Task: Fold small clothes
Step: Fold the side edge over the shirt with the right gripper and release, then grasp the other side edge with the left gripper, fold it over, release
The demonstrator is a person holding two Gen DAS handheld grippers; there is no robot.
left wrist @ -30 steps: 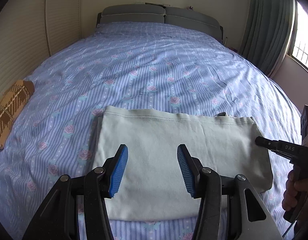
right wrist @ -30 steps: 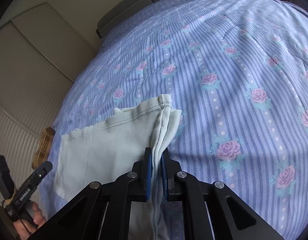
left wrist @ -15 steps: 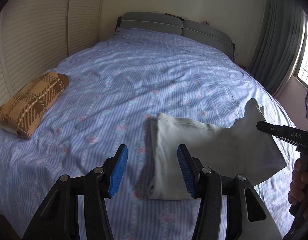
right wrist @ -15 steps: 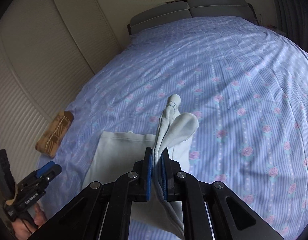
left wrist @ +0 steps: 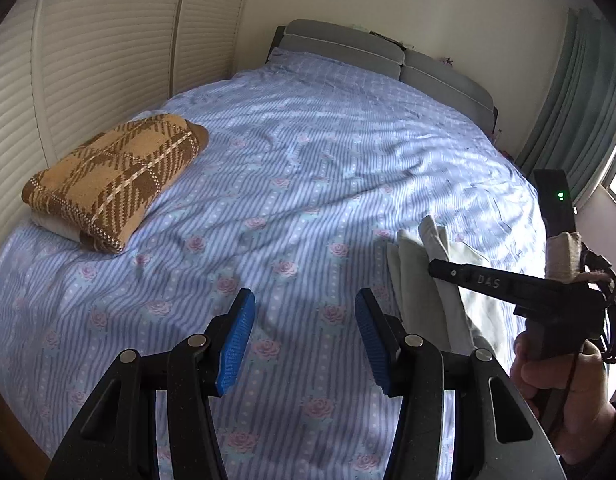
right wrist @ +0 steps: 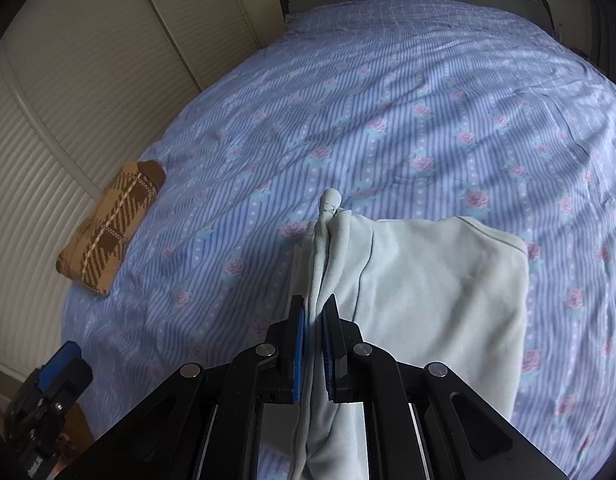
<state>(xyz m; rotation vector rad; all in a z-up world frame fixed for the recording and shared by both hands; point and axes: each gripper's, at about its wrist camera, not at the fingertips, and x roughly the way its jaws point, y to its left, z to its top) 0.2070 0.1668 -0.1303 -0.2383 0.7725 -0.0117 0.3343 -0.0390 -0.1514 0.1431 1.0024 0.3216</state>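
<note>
A pale mint garment [right wrist: 428,288] hangs bunched from my right gripper [right wrist: 315,304], which is shut on a gathered fold of it. The rest drapes down to the right over the bed. In the left wrist view the same garment [left wrist: 412,280] shows at the right, pinched in the right gripper [left wrist: 434,268], which a hand holds. My left gripper [left wrist: 304,296] stands open over bare bedsheet with nothing between its blue pads. It sits to the left of the garment and apart from it. It also shows at the lower left of the right wrist view [right wrist: 63,360].
A folded brown plaid garment [left wrist: 111,180] lies on a white one at the bed's left edge, beside slatted wardrobe doors [left wrist: 87,60]. The blue rose-print sheet [left wrist: 308,160] runs back to a grey headboard [left wrist: 348,44]. Green curtains [left wrist: 580,120] hang at the right.
Both grippers have swung left across the bed. The right one lifted the flat garment and carried it along, bunched. The left one moved off the garment and stayed open; the plaid stack is closer.
</note>
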